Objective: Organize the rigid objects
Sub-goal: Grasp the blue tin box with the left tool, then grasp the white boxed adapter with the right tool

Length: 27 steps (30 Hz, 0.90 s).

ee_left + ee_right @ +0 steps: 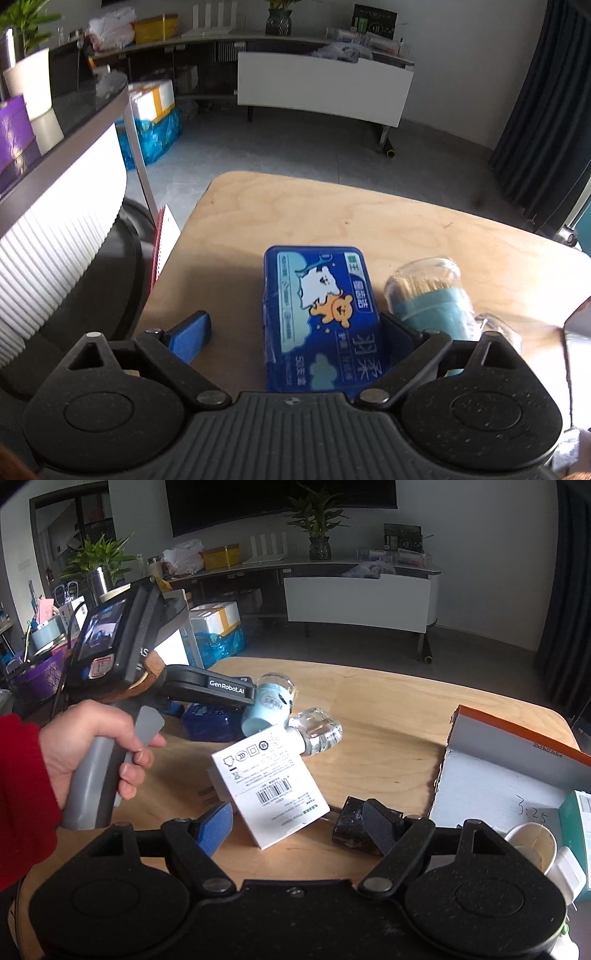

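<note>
Box (320,317), glossy blue plastic, printed with cartoon bear.

- Tabletop (332,221): far half bare wood, open passage to the rounded far edge.
- Blue box (319,317): lies between the left tool's spread fingers, blocking its centre lane.
- Toothpick jar (428,291): on its side just right of the blue box; narrow gap between them.
- White carton (273,790): tilted, ahead of the right tool (301,825).
- Black block (351,825): at the right finger.
- Open cardboard box (509,760): closes the right side.
</note>
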Tool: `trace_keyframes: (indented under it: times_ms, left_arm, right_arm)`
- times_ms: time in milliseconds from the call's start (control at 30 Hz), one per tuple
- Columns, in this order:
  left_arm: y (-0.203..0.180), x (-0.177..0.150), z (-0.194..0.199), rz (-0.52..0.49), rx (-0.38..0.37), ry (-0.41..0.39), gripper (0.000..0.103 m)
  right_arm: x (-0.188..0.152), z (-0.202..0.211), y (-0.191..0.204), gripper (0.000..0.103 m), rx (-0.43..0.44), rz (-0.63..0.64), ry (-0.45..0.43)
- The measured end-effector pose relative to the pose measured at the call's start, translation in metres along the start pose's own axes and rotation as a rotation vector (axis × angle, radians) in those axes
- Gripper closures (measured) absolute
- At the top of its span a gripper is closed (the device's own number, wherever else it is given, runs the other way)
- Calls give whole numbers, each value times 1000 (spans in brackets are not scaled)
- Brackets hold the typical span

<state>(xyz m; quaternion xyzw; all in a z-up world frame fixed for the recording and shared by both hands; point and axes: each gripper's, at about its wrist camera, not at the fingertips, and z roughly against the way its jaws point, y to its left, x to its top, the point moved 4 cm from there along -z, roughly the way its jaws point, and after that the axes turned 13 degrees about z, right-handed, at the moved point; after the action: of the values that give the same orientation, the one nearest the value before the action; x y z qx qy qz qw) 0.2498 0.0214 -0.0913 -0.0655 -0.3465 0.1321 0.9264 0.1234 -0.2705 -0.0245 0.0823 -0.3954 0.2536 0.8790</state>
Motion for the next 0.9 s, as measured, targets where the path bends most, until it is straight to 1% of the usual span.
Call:
trace_keyframes:
  times_ms: [67,133,233,267,300,433,533,600,633,667,733,833,867,900]
  left_arm:
    - [-4,-1,2,-34,-1,-18,19]
    - [-10,-3,5,-86,-25,-34,40]
    - [-8,-8,10,-114,-38,-31,40]
    - [-7,-10,12,-113,-45,-29,40]
    - [-4,-13,16,-108,-54,-27,40]
    - [9,-19,27,-76,-78,-15,40]
    - [15,-25,35,-70,-88,-13,40]
    - [17,-25,37,-64,-102,-14,40]
    - [18,-25,38,-57,-99,-18,40]
    - [19,-23,39,-51,-96,-20,40]
    - [20,-20,41,-46,-102,-22,40]
    - [20,-21,47,-45,-109,-33,40]
    - [19,-22,50,-43,-115,-33,40]
    - [19,-24,53,-46,-114,-36,40]
  right_arm:
    - [1,-5,0,11,5,8,4]
    - [2,-10,2,11,20,21,10]
    - [6,-17,6,9,43,49,17]
    - [7,-19,7,6,51,58,15]
    - [8,-22,8,5,56,67,13]
    - [13,-31,13,5,61,115,10]
    - [16,-37,19,5,60,145,14]
    - [17,-41,23,7,64,156,15]
    - [17,-42,25,13,64,155,20]
    - [18,-43,25,22,52,152,20]
    - [19,-40,25,28,44,141,12]
    - [18,-34,25,30,46,114,2]
    - [18,-32,25,35,40,114,-2]
    - [18,-29,26,60,38,112,-9]
